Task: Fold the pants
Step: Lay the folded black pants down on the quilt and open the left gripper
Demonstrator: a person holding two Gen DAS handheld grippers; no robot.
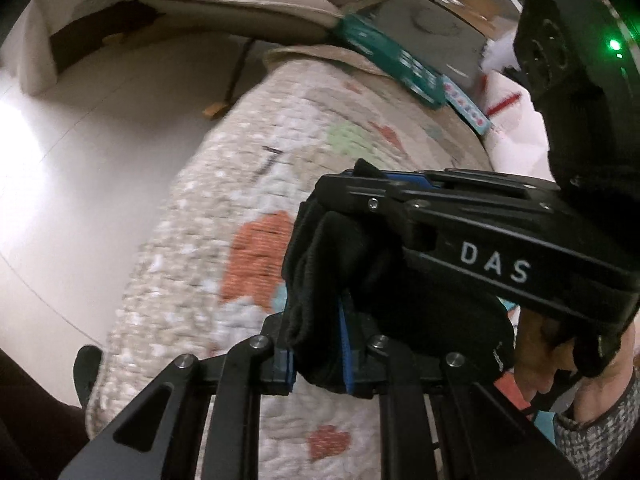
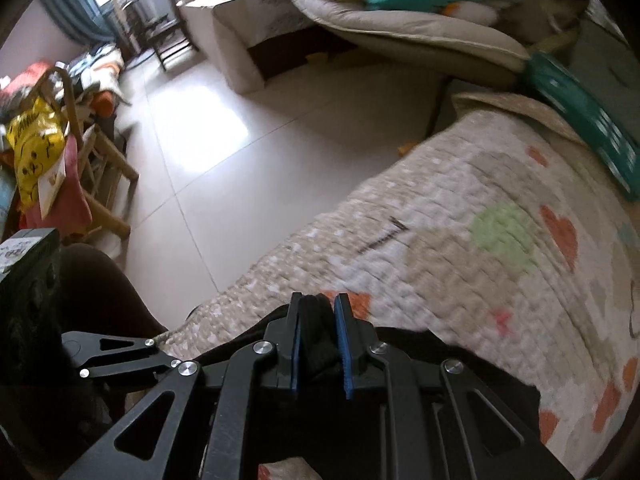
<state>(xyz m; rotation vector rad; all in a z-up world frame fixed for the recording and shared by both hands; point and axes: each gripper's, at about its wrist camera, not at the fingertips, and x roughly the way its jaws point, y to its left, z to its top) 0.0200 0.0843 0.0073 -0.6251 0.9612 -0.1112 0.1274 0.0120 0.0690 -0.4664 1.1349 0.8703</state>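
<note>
Black pants [image 1: 352, 264] of thick, soft fabric hang bunched above a quilted bed cover [image 1: 224, 208] patterned with orange hearts and a green patch. One gathered fold is pinched between blue pads and stands up in ridges over the cover's near part. More dark cloth [image 2: 316, 340] is clamped in a second spot, with the rest trailing down toward the cover's near edge.
</note>
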